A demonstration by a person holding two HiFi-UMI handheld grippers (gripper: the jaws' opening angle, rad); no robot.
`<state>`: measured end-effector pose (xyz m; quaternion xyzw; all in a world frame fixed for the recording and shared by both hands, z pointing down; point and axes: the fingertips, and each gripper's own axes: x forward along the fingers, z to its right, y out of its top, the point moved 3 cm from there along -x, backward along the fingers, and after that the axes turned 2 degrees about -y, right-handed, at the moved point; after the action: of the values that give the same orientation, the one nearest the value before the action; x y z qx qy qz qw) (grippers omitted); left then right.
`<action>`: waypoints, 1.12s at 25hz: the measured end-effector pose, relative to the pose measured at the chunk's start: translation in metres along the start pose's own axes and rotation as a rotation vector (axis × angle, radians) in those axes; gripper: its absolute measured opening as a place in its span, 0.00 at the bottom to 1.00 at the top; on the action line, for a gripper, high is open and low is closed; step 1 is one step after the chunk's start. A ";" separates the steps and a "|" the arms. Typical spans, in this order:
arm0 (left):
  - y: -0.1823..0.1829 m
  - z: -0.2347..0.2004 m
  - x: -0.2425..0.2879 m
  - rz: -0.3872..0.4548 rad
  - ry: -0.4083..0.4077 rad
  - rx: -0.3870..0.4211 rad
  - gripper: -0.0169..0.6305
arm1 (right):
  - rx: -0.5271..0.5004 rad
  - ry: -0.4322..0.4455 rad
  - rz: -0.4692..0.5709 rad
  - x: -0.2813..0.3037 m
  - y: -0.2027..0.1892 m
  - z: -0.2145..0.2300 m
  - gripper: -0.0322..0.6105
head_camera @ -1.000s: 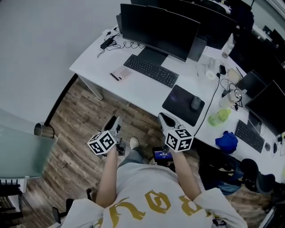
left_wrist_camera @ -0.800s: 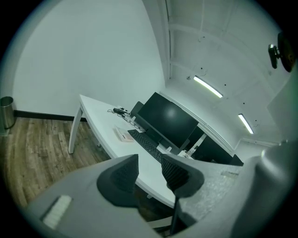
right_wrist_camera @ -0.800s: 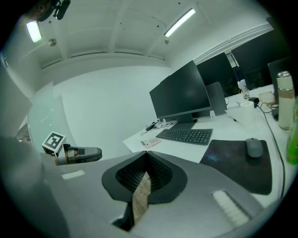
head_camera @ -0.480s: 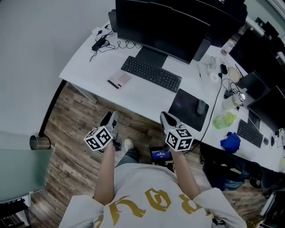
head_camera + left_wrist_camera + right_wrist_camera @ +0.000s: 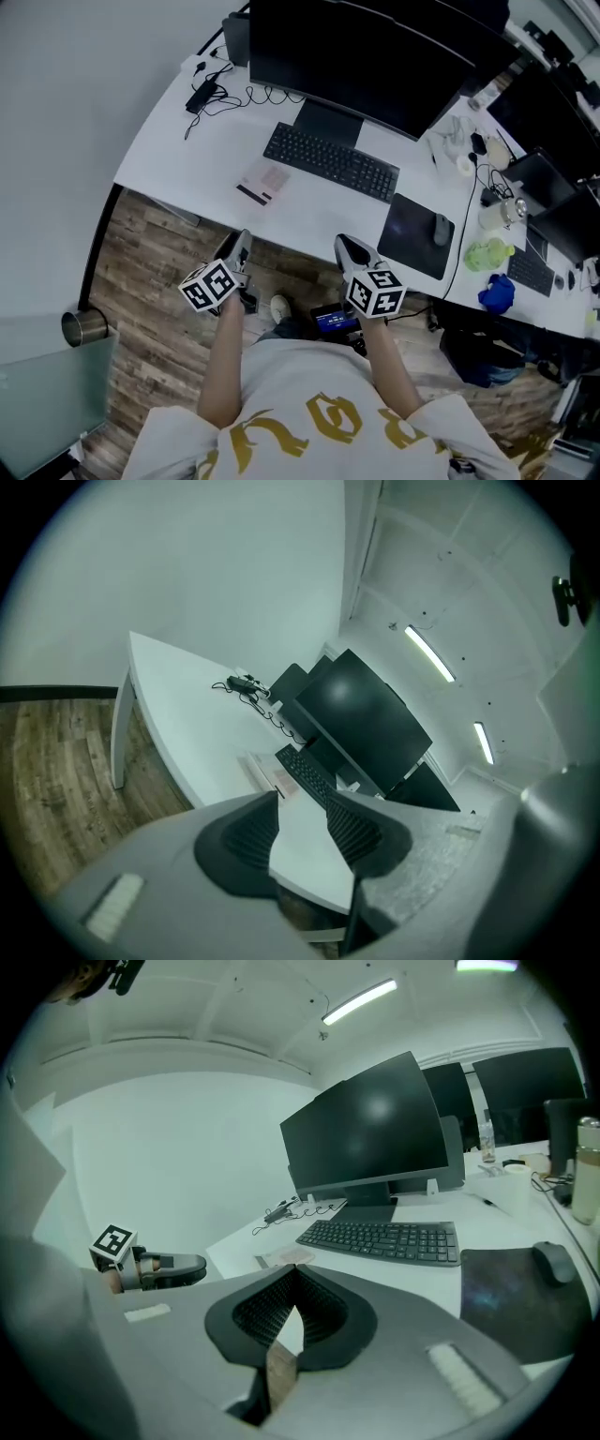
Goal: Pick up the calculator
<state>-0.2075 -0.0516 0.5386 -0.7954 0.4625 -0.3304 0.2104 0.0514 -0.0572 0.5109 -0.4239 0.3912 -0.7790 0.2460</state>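
Task object: the pale, flat rectangular calculator (image 5: 262, 182) with a dark strip along one short end lies flat on the white table (image 5: 187, 141). It sits between the table's near edge and the left end of the black flat keyboard (image 5: 330, 161), close to the keyboard but apart from it. Nothing touches or covers it.

Left hand-held gripper (image 5: 236, 249): held over the brown wood-plank floor (image 5: 150, 291), just short of the table's near edge. In its own view the two ribbed dark pads stand apart with a clear gap — only the table surface shows between them, and the calculator (image 5: 265, 769) appears beyond the left pad. The gripper (image 5: 303, 801) is empty.

Right hand-held gripper (image 5: 351, 251): also held off the table, short of the near edge and in line with the keyboard's right end. In its own view the pads (image 5: 298, 1274) meet at the tips, leaving a thin slit lower down; nothing is held. The calculator (image 5: 286, 1257) lies ahead of the tips.

Other items: a large black monitor (image 5: 375, 56) stands behind the keyboard. A dark rectangular mouse pad (image 5: 412, 239) with a grey mouse (image 5: 441, 228) on it lies toward the table's right end.
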 end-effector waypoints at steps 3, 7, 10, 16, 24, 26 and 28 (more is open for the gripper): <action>0.007 -0.012 0.016 -0.032 -0.021 -0.014 0.43 | 0.008 -0.037 0.006 0.008 0.004 -0.002 0.08; 0.005 -0.027 0.035 -0.069 -0.036 -0.098 0.44 | 0.024 -0.056 0.001 0.015 0.006 -0.001 0.08; 0.003 -0.030 0.048 -0.082 -0.052 -0.154 0.44 | 0.042 -0.075 -0.004 0.020 0.005 0.006 0.08; 0.001 -0.045 0.074 -0.101 -0.039 -0.225 0.45 | 0.061 -0.068 -0.021 0.048 0.008 0.021 0.08; 0.003 -0.062 0.111 -0.085 -0.019 -0.370 0.45 | 0.053 -0.046 -0.062 0.093 0.030 0.047 0.08; 0.003 -0.066 0.118 -0.081 -0.014 -0.402 0.45 | 0.055 -0.043 -0.081 0.102 0.029 0.053 0.08; 0.001 -0.069 0.123 -0.081 -0.013 -0.440 0.45 | 0.061 -0.037 -0.101 0.109 0.026 0.057 0.08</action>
<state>-0.2141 -0.1613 0.6265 -0.8421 0.4899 -0.2246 0.0212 0.0446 -0.1728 0.5594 -0.4498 0.3406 -0.7940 0.2265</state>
